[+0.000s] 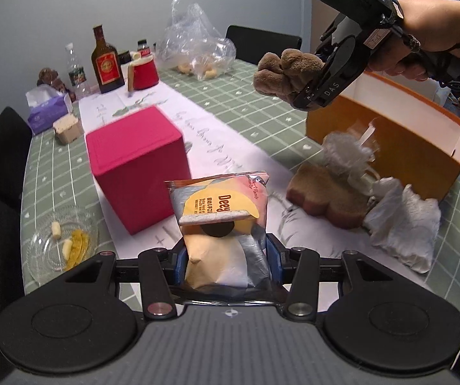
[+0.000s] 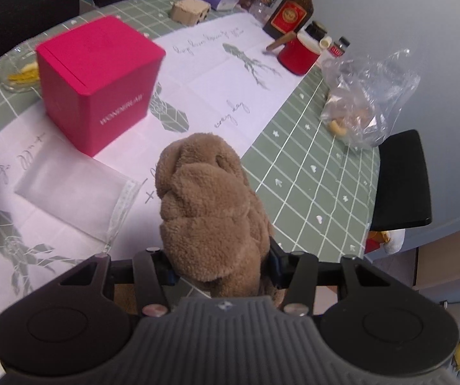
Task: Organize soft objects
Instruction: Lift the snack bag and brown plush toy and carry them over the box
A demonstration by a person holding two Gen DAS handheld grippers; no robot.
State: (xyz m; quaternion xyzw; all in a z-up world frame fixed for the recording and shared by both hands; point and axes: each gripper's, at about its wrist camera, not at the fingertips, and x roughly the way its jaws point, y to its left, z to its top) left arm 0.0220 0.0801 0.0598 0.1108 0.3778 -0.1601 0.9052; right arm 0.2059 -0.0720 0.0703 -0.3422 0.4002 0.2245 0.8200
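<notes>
My left gripper [image 1: 225, 256] is shut on a snack packet [image 1: 222, 215], held upright above the table. My right gripper [image 2: 220, 263] is shut on a brown plush toy [image 2: 207, 202]; in the left wrist view the plush toy [image 1: 283, 73] hangs in the air by the right gripper [image 1: 310, 96], just left of the open orange box [image 1: 416, 147]. A brown bear-shaped sponge [image 1: 326, 195], a crumpled clear wrapper [image 1: 348, 157] and a white crumpled bag [image 1: 403, 227] lie in front of the box. A flat clear pouch [image 2: 76, 192] lies on the white runner.
A red cube box [image 1: 137, 166] stands mid-table, also in the right wrist view [image 2: 101, 80]. A glass dish [image 1: 60, 243] with scraps sits front left. At the far end are bottles [image 1: 105, 61], a red pot [image 1: 143, 70], a tissue box [image 1: 47, 109] and a plastic bag [image 1: 194, 48]. Black chairs [image 2: 403, 179] surround the table.
</notes>
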